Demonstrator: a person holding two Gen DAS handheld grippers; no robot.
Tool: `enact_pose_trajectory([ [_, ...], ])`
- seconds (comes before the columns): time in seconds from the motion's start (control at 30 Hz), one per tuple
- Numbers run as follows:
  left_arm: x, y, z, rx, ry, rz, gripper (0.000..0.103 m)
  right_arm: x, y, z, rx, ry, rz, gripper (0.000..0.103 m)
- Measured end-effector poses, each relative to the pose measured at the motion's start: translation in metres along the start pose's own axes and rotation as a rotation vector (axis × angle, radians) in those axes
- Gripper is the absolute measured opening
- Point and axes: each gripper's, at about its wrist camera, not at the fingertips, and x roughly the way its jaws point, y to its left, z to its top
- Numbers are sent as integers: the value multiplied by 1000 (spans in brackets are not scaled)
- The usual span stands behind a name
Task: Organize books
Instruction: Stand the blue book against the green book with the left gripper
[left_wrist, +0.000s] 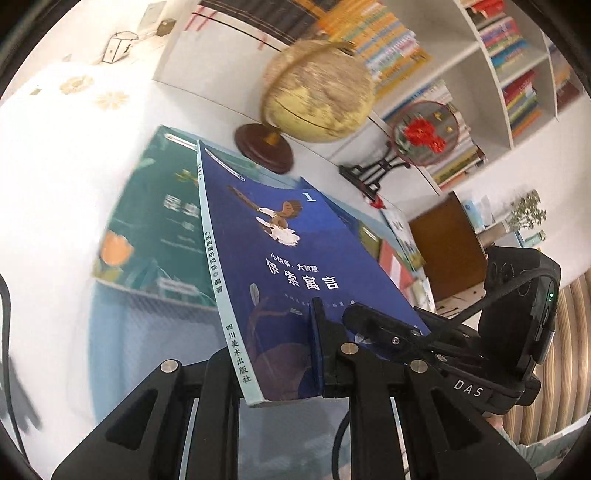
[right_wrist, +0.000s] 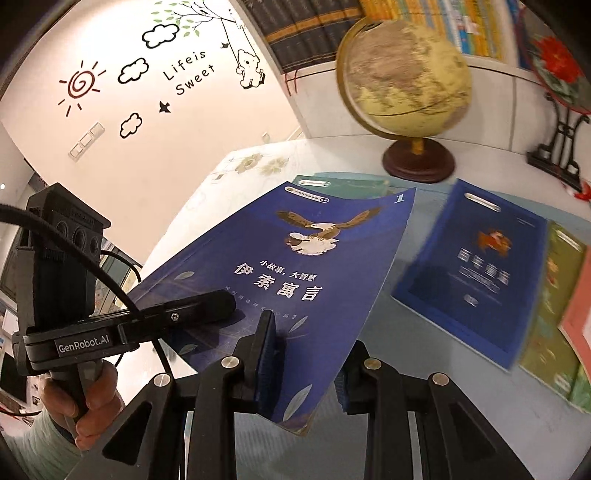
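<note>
Pale glass-topped desk (right_wrist: 424, 369) below bookshelves, beige globe on dark wooden base (right_wrist: 406, 77) far. Dark-blue paperback with eagle cover (right_wrist: 295, 273) aloft, pinched near edge by left gripper (left_wrist: 273, 369) and right gripper (right_wrist: 306, 369). Best kept level, grips matched, clear of second blue book (right_wrist: 476, 273) at right.

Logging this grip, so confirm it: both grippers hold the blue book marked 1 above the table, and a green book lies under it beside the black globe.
Wrong on the globe: it is yellowish tan on a brown base, as the right wrist view shows. The rest stands: left gripper and right gripper both hold the blue book above the table, with the green book under it.
</note>
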Motion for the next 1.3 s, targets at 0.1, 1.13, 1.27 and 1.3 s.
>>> enact_pose_trajectory([
  [0.1, 6, 19, 13, -14, 10, -1, 13, 22, 2, 15, 11, 19, -5, 27],
  [1.13, 35, 103, 38, -132, 96, 65, 24, 116, -8, 58, 123, 125, -43, 28],
  [1.27, 37, 105, 30, -128, 120, 102, 24, 126, -11, 53, 110, 155, -47, 30],
  [1.3, 37, 106, 26, -120, 136, 133, 23, 129, -15, 51, 113, 174, -51, 31],
])
